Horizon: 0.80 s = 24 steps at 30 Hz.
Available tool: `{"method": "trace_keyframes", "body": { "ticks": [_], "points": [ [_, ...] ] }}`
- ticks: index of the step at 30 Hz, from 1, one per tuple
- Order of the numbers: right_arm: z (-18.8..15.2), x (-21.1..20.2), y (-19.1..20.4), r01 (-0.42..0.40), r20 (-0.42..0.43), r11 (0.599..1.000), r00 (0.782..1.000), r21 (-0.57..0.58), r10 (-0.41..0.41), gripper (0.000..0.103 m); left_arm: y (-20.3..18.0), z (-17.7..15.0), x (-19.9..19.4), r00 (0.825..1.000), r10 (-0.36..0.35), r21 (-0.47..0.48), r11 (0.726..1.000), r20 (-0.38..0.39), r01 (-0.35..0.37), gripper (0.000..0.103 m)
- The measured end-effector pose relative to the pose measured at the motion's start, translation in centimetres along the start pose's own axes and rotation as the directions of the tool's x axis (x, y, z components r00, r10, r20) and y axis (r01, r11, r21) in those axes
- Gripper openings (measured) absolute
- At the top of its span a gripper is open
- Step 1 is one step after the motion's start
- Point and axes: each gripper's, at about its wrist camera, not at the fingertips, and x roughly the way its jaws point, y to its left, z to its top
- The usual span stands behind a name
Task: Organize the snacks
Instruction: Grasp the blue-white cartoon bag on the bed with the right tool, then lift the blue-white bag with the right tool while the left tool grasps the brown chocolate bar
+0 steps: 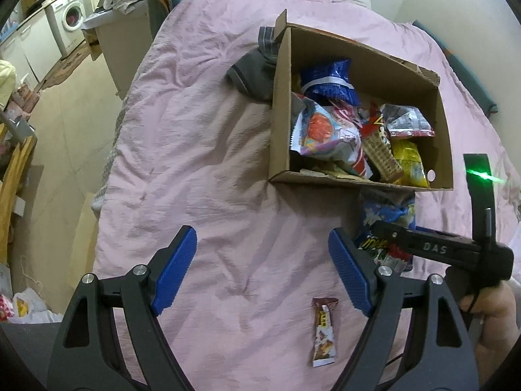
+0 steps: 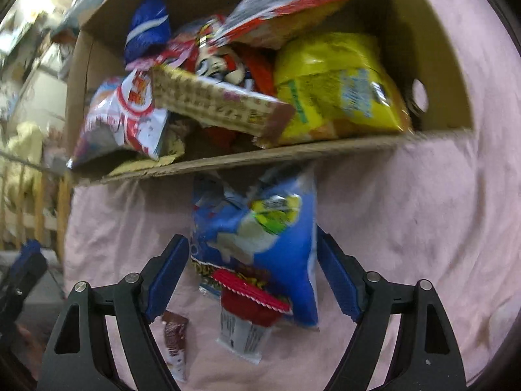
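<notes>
Pink bedspread [image 1: 202, 137]: one box [image 1: 280, 104], two claws.

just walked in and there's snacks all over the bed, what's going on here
A person with a gripper in each hand is sorting snacks on a pink bedspread. The cardboard box is already packed with bags. The right gripper straddles the blue snack bag lying just outside the box, but whether its pads are pressing yet is unclear. The left gripper hangs open and empty above the bedspread, near a small brown bar wrapper.
</notes>
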Motion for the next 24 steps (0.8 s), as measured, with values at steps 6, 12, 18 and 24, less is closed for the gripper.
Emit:
{"method": "trace_keyframes", "body": {
  "ticks": [6,12,18,24],
  "points": [
    [-1.2,-1.1,1.0,-0.005,0.025,0.997,1.000,-0.076,0.006,0.043,1.2,0.0,0.3,1.000,-0.002,-0.043,0.999,-0.017,0.002,0.080],
    [-2.9,-4.3,1.0,-0.138,0.087,0.984,0.985,-0.113,0.148,0.041,0.5,-0.1,0.8,0.999,-0.025,-0.056,0.998,-0.041,0.022,0.081],
    [-3.9,-7.2,-0.6,-0.269,0.170,0.955,0.943,-0.121,0.287,0.041,-0.8,-0.4,0.9,0.999,-0.019,-0.020,1.000,-0.042,0.018,0.080],
    [-4.9,-11.3,-3.1,-0.290,0.341,0.952,0.889,-0.100,0.306,0.041,-1.6,-1.3,1.7,0.998,-0.008,0.005,1.000,-0.063,0.008,0.080]
  ]
}}
